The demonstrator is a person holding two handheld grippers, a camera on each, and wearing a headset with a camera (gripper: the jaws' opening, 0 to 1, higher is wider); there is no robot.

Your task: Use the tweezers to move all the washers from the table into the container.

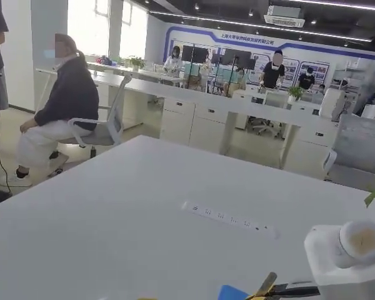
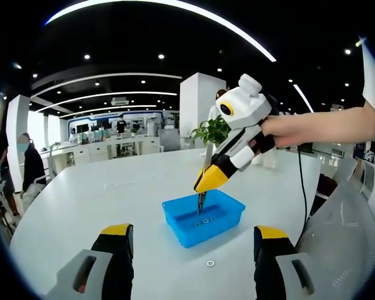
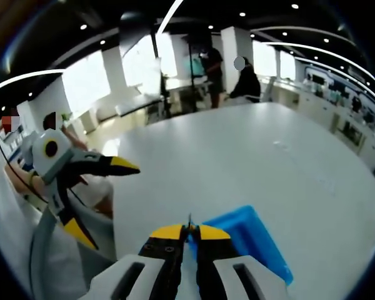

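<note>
The right gripper (image 2: 207,181) has its fingers shut tight on the tweezers (image 2: 200,201). A hand (image 2: 281,128) holds it up over the blue box (image 2: 219,228). The tweezers point straight down, and their tips are inside the box. I cannot tell if the tips hold a washer; it is too small to see. A few washers (image 2: 202,221) lie on the box floor right by the tips. One more washer (image 2: 210,263) lies on the table (image 2: 100,194), just in front of the box, on the side of the near edge.

The left gripper (image 2: 194,231) hangs over the near side of the table. Its fingers (image 2: 117,240) are wide open and hold nothing. It is close to the box but does not touch it.

The table is big and white. From the box out to the far edge and the left edge it is bare, so there is lots of room. A flat power strip (image 1: 231,220) sits in the middle of the table, well apart from the box.
</note>
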